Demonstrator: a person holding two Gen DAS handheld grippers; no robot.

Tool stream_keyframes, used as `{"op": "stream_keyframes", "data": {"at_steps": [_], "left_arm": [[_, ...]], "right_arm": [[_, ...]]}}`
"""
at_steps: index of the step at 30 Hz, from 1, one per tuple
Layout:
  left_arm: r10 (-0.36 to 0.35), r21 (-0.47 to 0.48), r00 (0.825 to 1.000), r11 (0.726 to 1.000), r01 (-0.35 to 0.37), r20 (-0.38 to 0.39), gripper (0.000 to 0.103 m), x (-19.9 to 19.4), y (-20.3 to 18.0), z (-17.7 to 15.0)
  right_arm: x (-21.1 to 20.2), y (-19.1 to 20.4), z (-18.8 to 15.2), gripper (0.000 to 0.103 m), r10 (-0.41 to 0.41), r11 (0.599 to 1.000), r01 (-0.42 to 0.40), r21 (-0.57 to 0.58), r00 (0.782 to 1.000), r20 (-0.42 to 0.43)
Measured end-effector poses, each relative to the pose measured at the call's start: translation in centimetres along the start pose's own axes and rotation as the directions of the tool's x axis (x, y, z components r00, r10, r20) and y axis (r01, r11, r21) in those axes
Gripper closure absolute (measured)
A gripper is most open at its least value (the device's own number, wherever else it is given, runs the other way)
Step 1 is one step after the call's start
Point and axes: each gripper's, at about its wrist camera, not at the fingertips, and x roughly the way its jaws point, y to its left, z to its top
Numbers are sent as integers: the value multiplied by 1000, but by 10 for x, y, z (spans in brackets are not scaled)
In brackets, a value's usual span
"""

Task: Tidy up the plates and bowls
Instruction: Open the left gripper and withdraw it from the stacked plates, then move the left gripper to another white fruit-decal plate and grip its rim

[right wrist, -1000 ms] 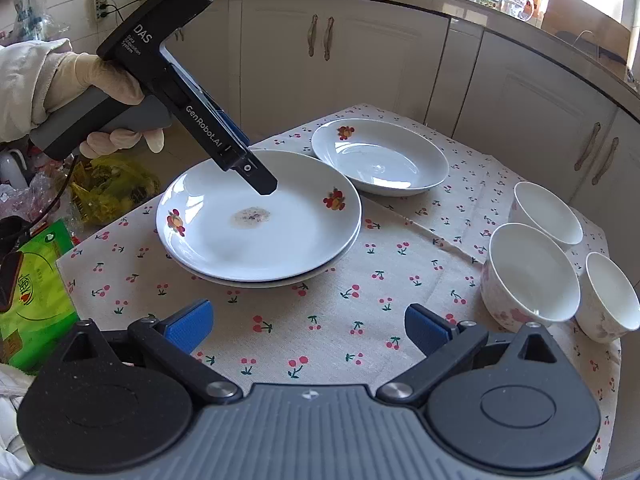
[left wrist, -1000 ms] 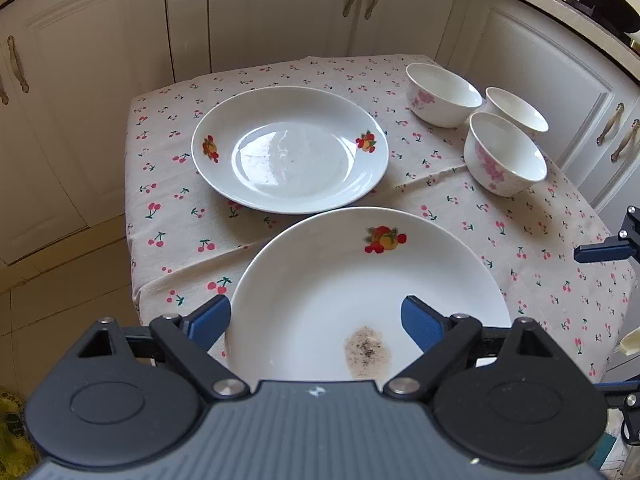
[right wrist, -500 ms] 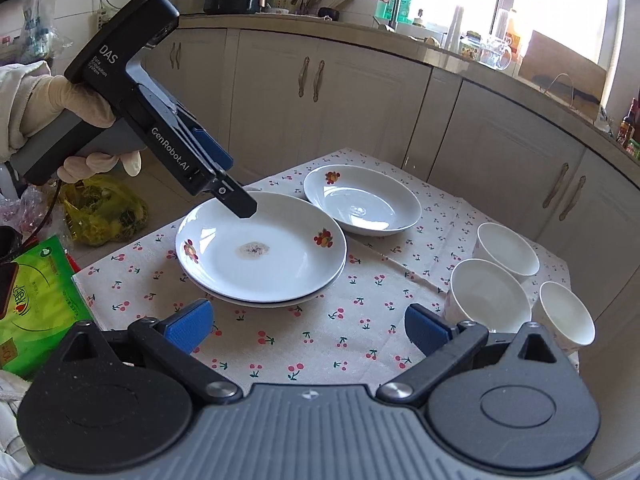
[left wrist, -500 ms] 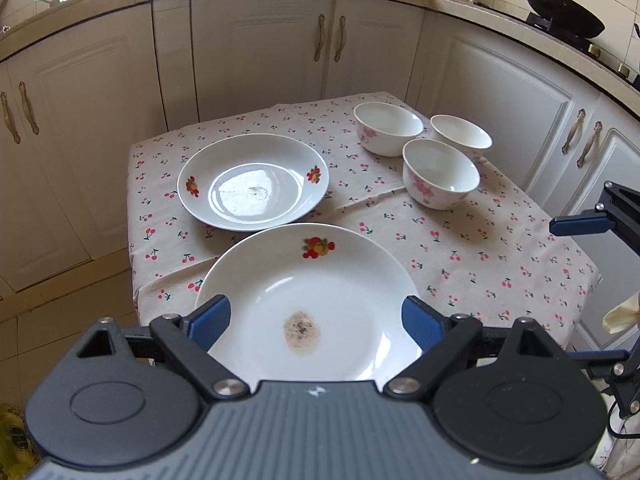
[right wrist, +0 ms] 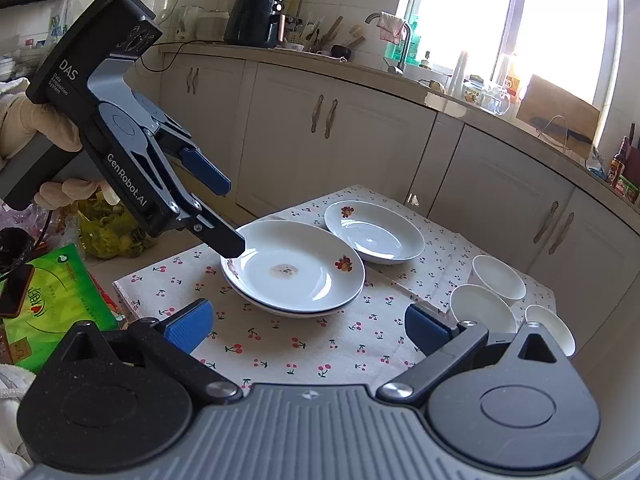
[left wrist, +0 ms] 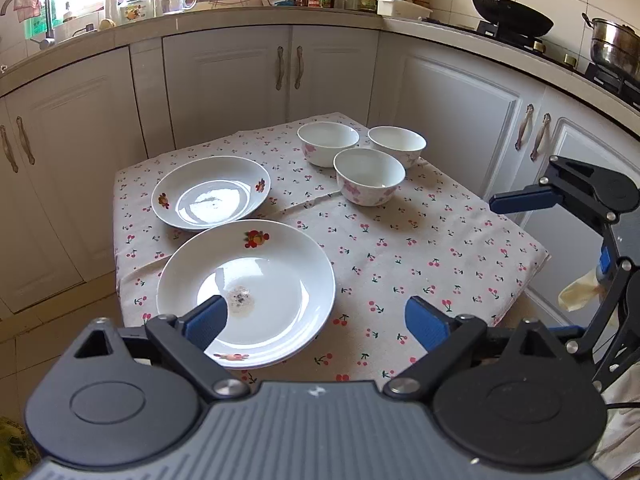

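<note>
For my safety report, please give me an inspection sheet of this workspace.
Surface: table under cherry-print cloth.
Job's things: stained plate stacked on another; single plate beside; three bowls grouped, empty.
Clutter: green packet beside the table.
Grippers: left gripper opening, nothing between its fingers; right gripper open, empty.
Cables: black cord on the counter.
Surroundings: cabinets, sink, wok.

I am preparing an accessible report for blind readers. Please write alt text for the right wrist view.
On a cherry-print tablecloth, a stained plate lies on top of another plate, beside a single plate and three white bowls. The left claw, held by a gloved hand, hangs opening and empty over the stack's rim; the right claw is open and empty.
</note>
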Motion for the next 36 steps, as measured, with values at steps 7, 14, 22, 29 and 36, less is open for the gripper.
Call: {"op": "stream_keyframes", "data": {"at_steps": [7,14,22,29,36], "left_arm": [[13,2,1000,1000,-13,8,7,-6,-5,-4],[47,10,996,999,-48,71,7,6,10,10],[30,-84,998,996,-25,61,7,45,69,23],[44,-89,997,995,-38,61,7,73,124,30],[47,-47,996,998,-44,70,8,107,165,43]], "right_arm": [[-9,-1,-2,0,-1,1000,1,-15,1000,9],[14,-31,2,0,24,998,-23,65,1000,-8],[69,-68,23,0,40,983,-29,182,997,-59],[126,-101,54,0,46,953,-18,302,995,-85],[181,-136,70,0,103,873,-31,486,987,-122]]}}
